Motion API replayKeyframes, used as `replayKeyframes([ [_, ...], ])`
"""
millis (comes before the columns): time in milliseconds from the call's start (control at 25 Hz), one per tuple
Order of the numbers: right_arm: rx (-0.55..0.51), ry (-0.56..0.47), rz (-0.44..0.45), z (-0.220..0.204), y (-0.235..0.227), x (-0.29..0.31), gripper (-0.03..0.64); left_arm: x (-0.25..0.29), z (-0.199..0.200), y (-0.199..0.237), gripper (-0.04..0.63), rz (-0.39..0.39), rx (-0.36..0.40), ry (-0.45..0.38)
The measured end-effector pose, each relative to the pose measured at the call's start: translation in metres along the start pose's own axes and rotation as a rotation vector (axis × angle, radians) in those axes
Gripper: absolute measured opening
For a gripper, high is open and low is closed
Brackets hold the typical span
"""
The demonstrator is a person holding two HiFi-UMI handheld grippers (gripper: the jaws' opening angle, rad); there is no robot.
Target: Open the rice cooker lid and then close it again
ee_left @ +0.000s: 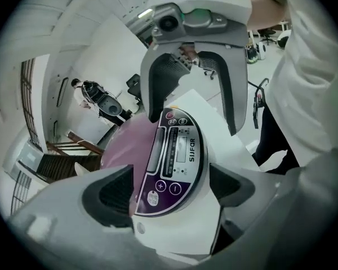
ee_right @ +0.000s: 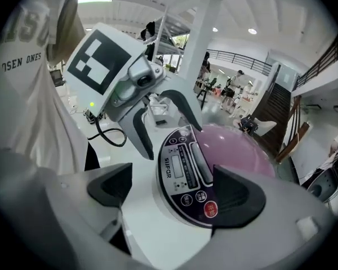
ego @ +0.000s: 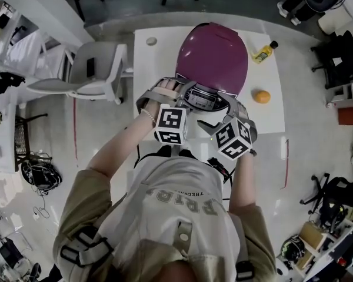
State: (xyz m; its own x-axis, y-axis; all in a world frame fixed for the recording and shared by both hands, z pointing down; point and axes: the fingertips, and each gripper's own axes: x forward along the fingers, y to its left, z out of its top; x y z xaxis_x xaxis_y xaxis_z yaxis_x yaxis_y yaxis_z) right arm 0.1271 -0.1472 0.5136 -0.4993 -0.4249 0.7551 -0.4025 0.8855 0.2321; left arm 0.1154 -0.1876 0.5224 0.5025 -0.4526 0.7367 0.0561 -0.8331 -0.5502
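Note:
The rice cooker stands on the white table (ego: 155, 69), its purple lid (ego: 215, 54) down. The dark control panel (ego: 201, 97) faces me at the front. My left gripper (ego: 177, 93) is at the panel's left and my right gripper (ego: 230, 111) at its right, both angled down. In the left gripper view the open jaws of the left gripper (ee_left: 169, 187) straddle the panel (ee_left: 174, 156) without pressing it, and the lid (ee_left: 121, 148) lies beyond. In the right gripper view the right gripper (ee_right: 174, 187) is open around the panel (ee_right: 186, 170) in the same way. Nothing is held.
An orange (ego: 261, 96) lies on the table right of the cooker, and a yellow bottle (ego: 263, 53) lies behind it. A small round object (ego: 151, 40) sits at the far left corner. A white chair (ego: 94, 69) stands left of the table.

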Motion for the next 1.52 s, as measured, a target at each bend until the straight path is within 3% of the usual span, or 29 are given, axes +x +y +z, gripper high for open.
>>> replayKeyframes([
  [520,-0.078,0.102,0.007,-0.009,0.002,0.022,0.428,0.021,-0.006,-0.017,0.442,-0.040,0.136,0.099],
  [1000,-0.096,0.135,0.015,-0.014,0.003,0.027,0.430,0.025,-0.008,-0.019,0.460,-0.016,0.185,0.110],
  [1520,-0.058,0.146,0.040,-0.011,0.003,0.025,0.428,0.024,-0.009,-0.020,0.460,-0.043,0.214,0.114],
])
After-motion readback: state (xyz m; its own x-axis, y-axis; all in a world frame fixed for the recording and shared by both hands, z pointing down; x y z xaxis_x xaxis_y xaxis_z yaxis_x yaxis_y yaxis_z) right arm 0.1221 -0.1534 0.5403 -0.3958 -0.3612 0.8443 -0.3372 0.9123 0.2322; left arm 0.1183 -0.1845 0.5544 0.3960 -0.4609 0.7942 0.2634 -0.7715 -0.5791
